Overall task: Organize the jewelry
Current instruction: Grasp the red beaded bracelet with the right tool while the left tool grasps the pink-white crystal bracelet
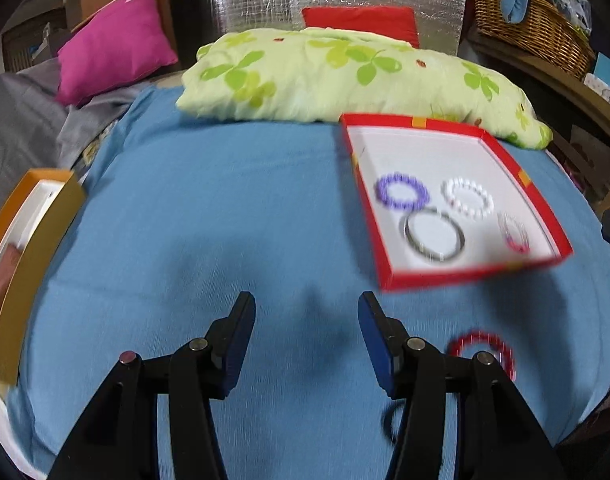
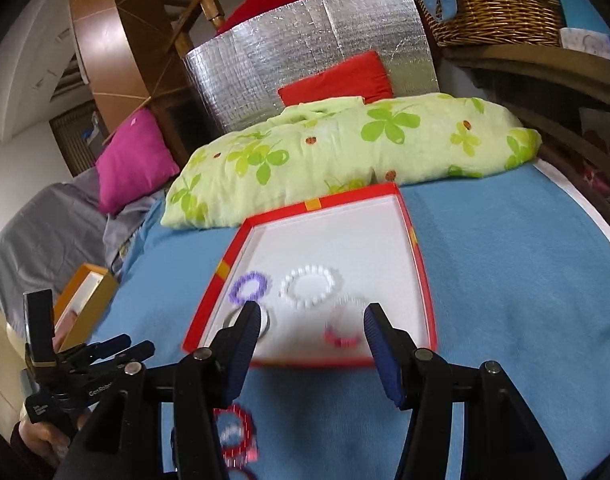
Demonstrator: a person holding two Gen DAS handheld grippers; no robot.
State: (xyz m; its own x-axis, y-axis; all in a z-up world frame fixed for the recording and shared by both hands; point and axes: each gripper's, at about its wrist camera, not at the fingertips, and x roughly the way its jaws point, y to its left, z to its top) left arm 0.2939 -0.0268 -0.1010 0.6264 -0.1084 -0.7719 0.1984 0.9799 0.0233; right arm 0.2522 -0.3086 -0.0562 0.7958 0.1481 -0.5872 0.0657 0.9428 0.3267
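Inside red box (image 1: 481, 270): purple bracelet (image 1: 403, 191), white bracelet (image 1: 467, 199), metal bangle (image 1: 434, 237), pink bracelet (image 1: 515, 234). Outside, near front wall: red bracelet (image 1: 483, 350). Left gripper (image 1: 307, 342), right gripper (image 2: 313, 346): fingers apart, empty.

Motion blur smears the red box (image 1: 389, 280) near edge for me. Red bracelet (image 2: 241, 436) partly hidden behind right gripper (image 2: 312, 350), lower left. Orange box (image 1: 9, 280) cut off, left edge.

A home bedroom is shown: a bed is covered by a blue sheet (image 1: 209, 208), a clover-print pillow (image 1: 325, 76) and a pink cushion (image 1: 113, 44) are laid at its head, and a wicker basket (image 2: 501, 12) is kept on a wooden shelf beside it.
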